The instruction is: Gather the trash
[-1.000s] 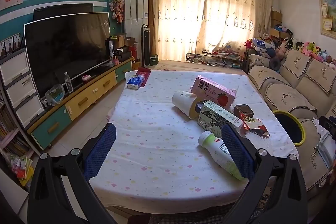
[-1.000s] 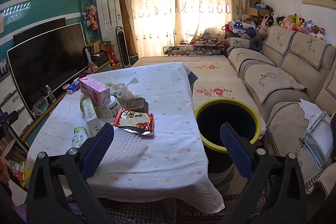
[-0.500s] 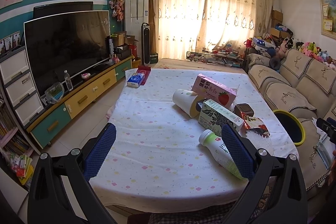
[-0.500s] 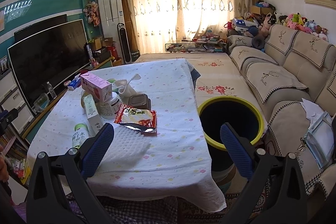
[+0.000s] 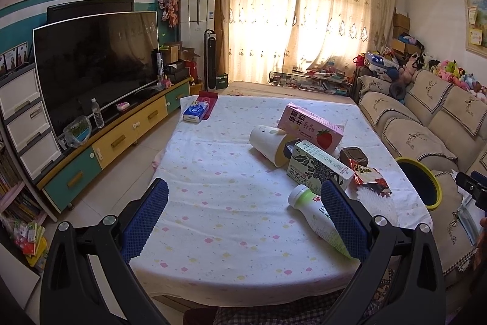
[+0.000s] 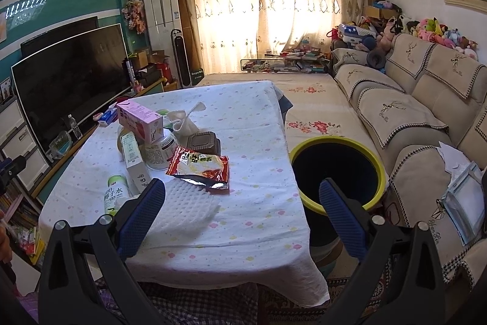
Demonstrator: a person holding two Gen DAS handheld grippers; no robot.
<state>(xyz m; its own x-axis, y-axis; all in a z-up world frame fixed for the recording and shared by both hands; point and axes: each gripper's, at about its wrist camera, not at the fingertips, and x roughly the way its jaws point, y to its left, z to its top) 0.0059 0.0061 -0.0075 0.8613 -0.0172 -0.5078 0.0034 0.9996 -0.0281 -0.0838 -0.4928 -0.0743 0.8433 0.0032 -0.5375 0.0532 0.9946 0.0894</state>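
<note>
Several trash items grouped on table [image 6: 243,203], right half; bin [image 6: 374,157] beside table edge.

Lying flat at near end: white-green bottle [image 5: 316,212], white foam sheet [image 6: 185,203], red snack wrapper [image 6: 197,169] overlapping foam sheet. Behind these: green-white carton [image 5: 316,166], tipped paper cup [image 5: 268,142], pink strawberry milk carton [image 5: 313,127] resting on pile, dark plastic container [image 6: 202,142]. Yellow-rimmed bin standing on floor between table and sofa [image 6: 411,99], well apart from blue tissue pack [image 5: 194,111] at far left table corner. Left gripper [image 5: 243,215] spread wide, holding nothing, above near table edge. Right gripper [image 6: 240,212] spread wide, holding nothing, between foam sheet and bin.
</note>
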